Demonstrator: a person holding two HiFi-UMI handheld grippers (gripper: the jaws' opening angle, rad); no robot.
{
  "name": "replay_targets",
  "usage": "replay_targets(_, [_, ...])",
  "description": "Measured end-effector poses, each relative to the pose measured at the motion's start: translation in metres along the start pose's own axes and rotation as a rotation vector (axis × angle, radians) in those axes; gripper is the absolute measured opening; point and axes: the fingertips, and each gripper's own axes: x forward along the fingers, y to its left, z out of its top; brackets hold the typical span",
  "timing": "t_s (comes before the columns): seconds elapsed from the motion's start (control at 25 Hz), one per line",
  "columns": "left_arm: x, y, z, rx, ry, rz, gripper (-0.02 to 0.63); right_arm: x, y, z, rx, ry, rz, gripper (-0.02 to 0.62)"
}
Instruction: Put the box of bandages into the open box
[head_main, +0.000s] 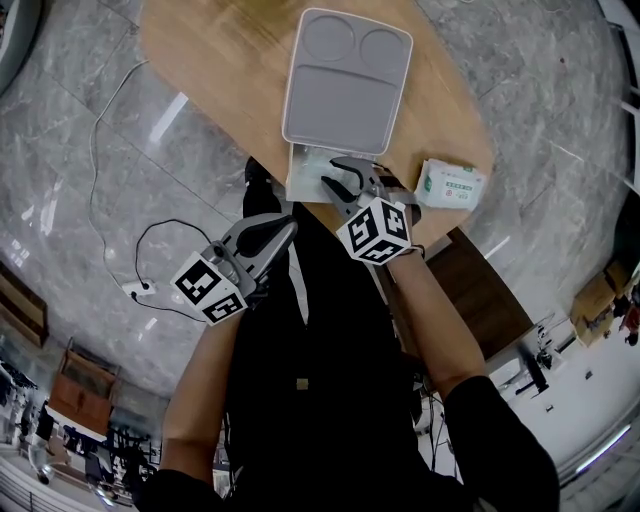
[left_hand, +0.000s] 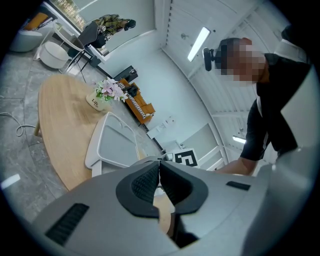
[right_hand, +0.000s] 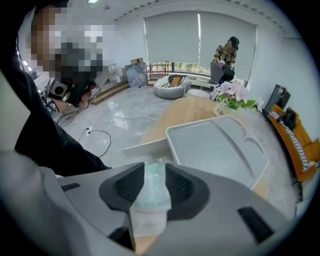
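Note:
The open white box stands on the wooden table (head_main: 200, 60), its lid (head_main: 345, 80) raised and its low base (head_main: 305, 175) at the near edge. My right gripper (head_main: 336, 173) points down into the base, jaws open. Through their gap in the right gripper view I see a pale green-and-white packet (right_hand: 151, 192) lying below the right gripper (right_hand: 155, 167); the pads do not press on it. A white-and-green box of bandages (head_main: 450, 183) lies on the table right of the open box. My left gripper (head_main: 288, 228) hangs shut and empty off the table's near edge, and its own view shows the left gripper (left_hand: 159, 163) facing the lid (left_hand: 115, 145).
A pot of flowers (right_hand: 230, 95) stands at the table's far end. A cable and power strip (head_main: 140, 290) lie on the marble floor to the left. A dark brown piece of furniture (head_main: 480, 290) sits beside the table at the right.

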Motion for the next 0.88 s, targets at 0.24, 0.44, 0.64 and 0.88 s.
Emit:
replay_targets(0.24, [-0.013,-0.013,0.015,0.040,-0.015,0.006,0.018,-0.039,-0.011,0.023,0.082,-0.107,-0.038,0.121])
replay_targets(0.44, [-0.028,-0.041,0.052,0.104,-0.031,-0.024,0.018,-0.103,-0.026,0.068,0.152,-0.224,-0.115,0.093])
replay_targets(0.64, [-0.043,-0.089,0.101,0.193,-0.053,-0.069,0.018,-0.176,-0.029,0.123,0.200,-0.352,-0.174,0.051])
replay_targets(0.88, [-0.053,-0.155,0.189,0.348,-0.110,-0.167,0.018,-0.272,-0.046,0.205,0.155,-0.498,-0.291,0.030])
